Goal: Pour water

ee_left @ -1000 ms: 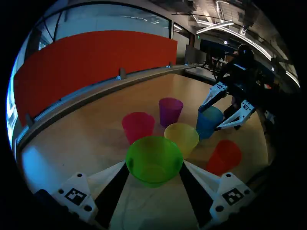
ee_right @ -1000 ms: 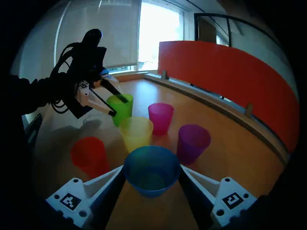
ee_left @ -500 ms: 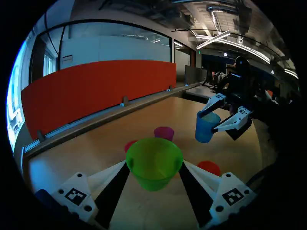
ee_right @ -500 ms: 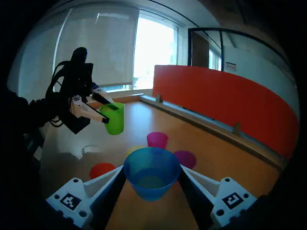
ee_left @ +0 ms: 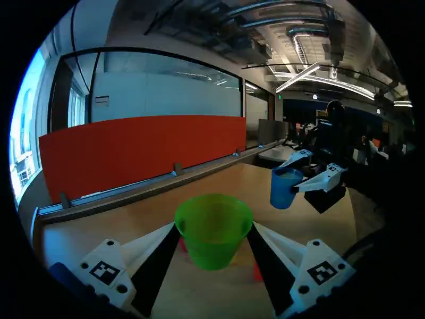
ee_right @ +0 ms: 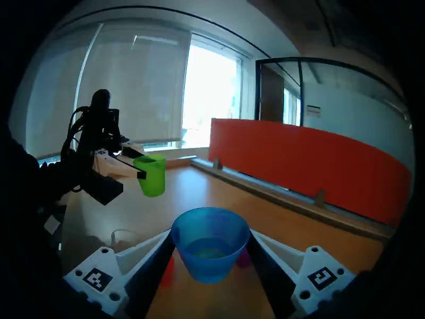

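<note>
Above table (ee_left: 117, 223), left claw (ee_left: 213, 229) grips green cup (ee_left: 213, 242), right claw (ee_right: 210, 237) blue cup (ee_right: 210, 260).

— What are you seeing?
— I'm seeing a translucent green cup (ee_left: 213, 234); the left gripper (ee_left: 213, 239) is showing white, with black-and-white square markers.
— I'm getting a blue cup (ee_right: 210, 254), an orange-red partition (ee_right: 319, 159), a tan table (ee_right: 212, 192).

Open air separates green cup (ee_left: 213, 228) from blue cup (ee_left: 283, 187); orange partition (ee_left: 143, 146) walls the far edge of the desk (ee_left: 143, 215).
</note>
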Demonstrator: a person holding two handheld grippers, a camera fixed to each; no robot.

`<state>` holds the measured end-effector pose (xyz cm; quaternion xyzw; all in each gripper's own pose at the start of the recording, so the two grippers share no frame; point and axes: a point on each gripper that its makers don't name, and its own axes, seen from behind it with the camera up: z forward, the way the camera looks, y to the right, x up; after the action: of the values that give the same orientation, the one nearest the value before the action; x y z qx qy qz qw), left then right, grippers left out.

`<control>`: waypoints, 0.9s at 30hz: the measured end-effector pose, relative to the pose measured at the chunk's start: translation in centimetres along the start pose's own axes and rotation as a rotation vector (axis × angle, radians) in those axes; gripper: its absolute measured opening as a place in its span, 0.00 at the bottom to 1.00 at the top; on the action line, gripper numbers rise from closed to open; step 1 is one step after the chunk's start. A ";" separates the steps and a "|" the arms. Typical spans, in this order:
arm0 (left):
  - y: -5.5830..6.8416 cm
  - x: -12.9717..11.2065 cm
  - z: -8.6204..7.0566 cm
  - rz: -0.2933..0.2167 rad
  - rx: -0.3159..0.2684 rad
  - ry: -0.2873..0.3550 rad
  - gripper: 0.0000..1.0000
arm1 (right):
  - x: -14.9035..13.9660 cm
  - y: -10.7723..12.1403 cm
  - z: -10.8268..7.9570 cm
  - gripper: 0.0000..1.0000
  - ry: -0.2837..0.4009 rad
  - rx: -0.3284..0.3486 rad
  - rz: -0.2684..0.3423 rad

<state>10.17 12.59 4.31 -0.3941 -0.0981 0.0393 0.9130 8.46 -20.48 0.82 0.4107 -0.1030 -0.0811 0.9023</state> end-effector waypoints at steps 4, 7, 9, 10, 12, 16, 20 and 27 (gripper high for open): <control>0.3 0.8 -0.4 -0.005 0.002 0.029 0.86 | 1.3 -0.3 -0.3 0.92 0.042 -0.004 0.003; 0.5 1.3 -0.6 -0.012 0.004 0.049 0.86 | 2.3 -0.5 -0.5 0.92 0.072 -0.008 0.002; 0.7 1.6 -0.7 -0.020 0.003 0.061 0.86 | 2.9 -0.6 -0.6 0.92 0.093 -0.011 0.002; 0.7 1.7 -0.7 -0.023 0.002 0.067 0.86 | 3.1 -0.6 -0.7 0.92 0.103 -0.013 0.002; 0.9 2.0 -0.8 -0.028 0.002 0.079 0.86 | 3.6 -0.7 -0.8 0.92 0.124 -0.016 0.002; 1.1 2.6 -1.1 -0.029 0.000 0.104 0.86 | 4.4 -0.7 -1.0 0.92 0.153 -0.023 0.004; 1.5 3.2 -1.4 -0.032 -0.005 0.129 0.86 | 4.9 -0.7 -1.0 0.92 0.172 -0.028 0.004; 1.8 3.6 -1.4 -0.046 -0.011 0.151 0.86 | 5.5 -1.1 -1.0 0.92 0.194 -0.024 -0.002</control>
<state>14.03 13.35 2.63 -0.3988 -0.0382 -0.0122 0.9162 13.94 -21.78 0.01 0.4058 -0.0138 -0.0433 0.9128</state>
